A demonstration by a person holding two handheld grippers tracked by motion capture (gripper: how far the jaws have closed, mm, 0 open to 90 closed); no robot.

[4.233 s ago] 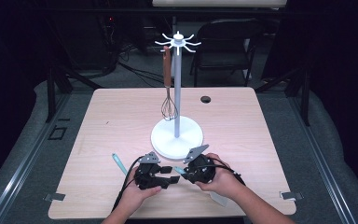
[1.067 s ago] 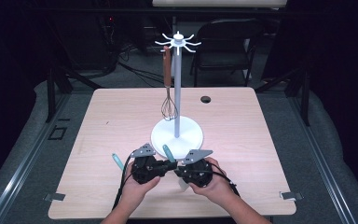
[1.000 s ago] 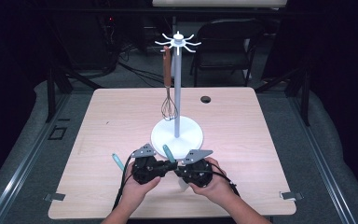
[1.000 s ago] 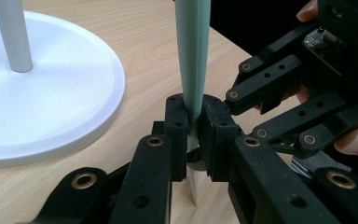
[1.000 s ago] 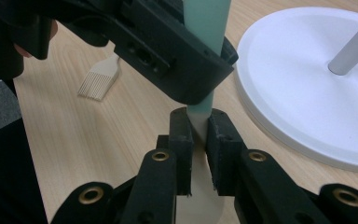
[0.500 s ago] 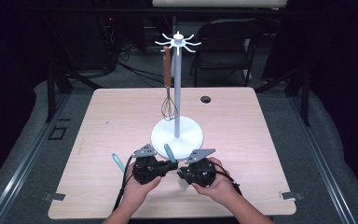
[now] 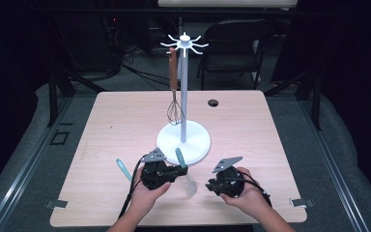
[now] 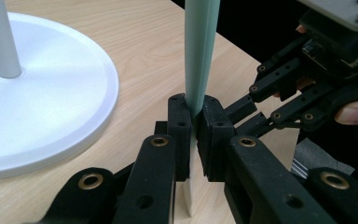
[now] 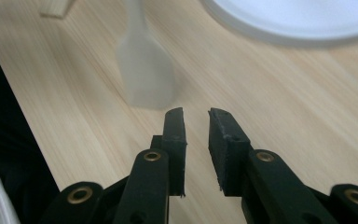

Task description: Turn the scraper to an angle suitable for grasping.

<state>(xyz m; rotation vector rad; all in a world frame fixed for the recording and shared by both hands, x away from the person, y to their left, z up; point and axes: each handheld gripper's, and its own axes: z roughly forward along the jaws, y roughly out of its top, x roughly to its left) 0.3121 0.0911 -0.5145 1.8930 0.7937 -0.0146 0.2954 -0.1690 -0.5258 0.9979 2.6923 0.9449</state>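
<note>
A spatula with a teal handle [image 7: 179, 156] and a pale translucent blade [image 7: 191, 186] stands tilted over the front of the table. My left gripper [image 7: 180, 170] is shut on it where handle meets blade; in the left gripper view the pads [image 8: 181, 126] squeeze the handle [image 8: 200, 56]. My right gripper [image 7: 209, 185] sits to the right of the blade and apart from it. Its jaws have just been opening, with nothing between them [image 9: 196, 116]. The blade [image 9: 147, 74] lies blurred just beyond its fingertips.
A white stand [image 7: 183, 143] with a tall pole and hook crown rises mid-table, its base just beyond the grippers. A whisk [image 7: 175, 111] with a brown handle hangs from it. Another teal-handled utensil [image 7: 123, 169] lies left of my left hand. A small black hole [image 7: 213, 102] marks the far side.
My right gripper has drawn off to the right, away from the spatula and the left gripper. The left gripper has stayed put with the spatula in it.
</note>
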